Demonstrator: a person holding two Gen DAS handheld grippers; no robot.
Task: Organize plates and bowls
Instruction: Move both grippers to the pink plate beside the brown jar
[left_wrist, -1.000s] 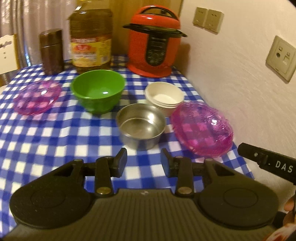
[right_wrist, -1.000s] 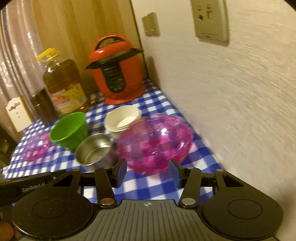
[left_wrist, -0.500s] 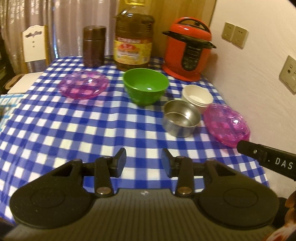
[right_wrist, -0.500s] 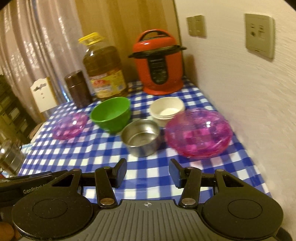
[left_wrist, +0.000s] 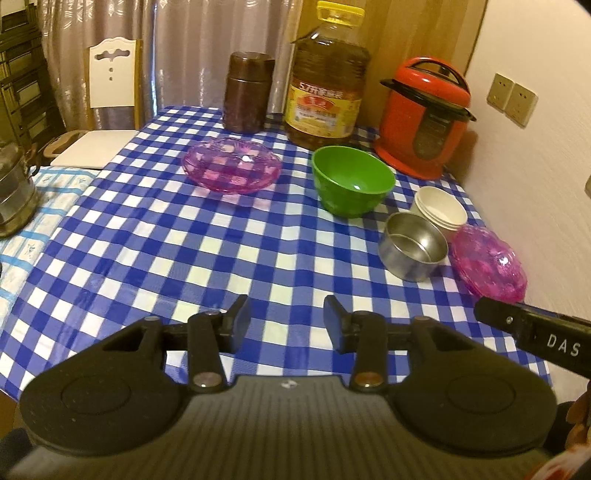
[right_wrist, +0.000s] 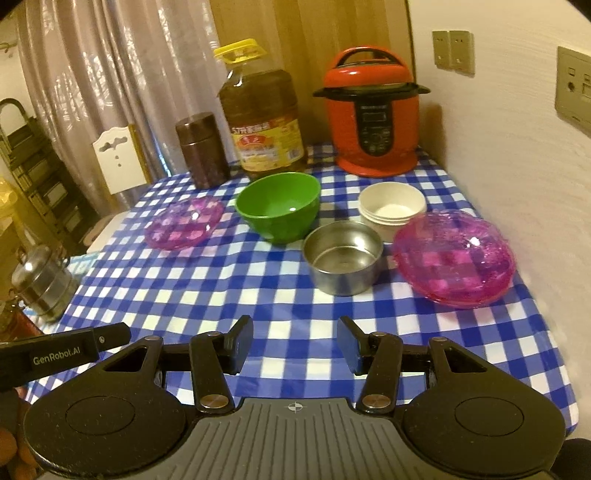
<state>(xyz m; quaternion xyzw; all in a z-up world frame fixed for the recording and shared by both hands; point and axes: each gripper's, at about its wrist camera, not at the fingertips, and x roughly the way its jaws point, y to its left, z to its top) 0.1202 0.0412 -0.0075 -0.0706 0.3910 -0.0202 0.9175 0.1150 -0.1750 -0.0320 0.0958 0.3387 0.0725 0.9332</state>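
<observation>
Both grippers pulled back from the dishes; left gripper (left_wrist: 286, 314) and right gripper (right_wrist: 295, 345) hover released, holding nothing. On checked cloth (right_wrist: 229, 280): glossy green bowl (right_wrist: 277, 206), brushed steel bowl (right_wrist: 343, 256), nested white bowls (right_wrist: 391, 208), ribbed translucent pink plate stack (right_wrist: 454, 256) by the wall, single pink plate (right_wrist: 184, 223) far left. Stack count unclear.

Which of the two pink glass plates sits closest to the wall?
The pink plate at the table's right edge, beside the steel bowl. The other pink plate lies left of the green bowl.
</observation>
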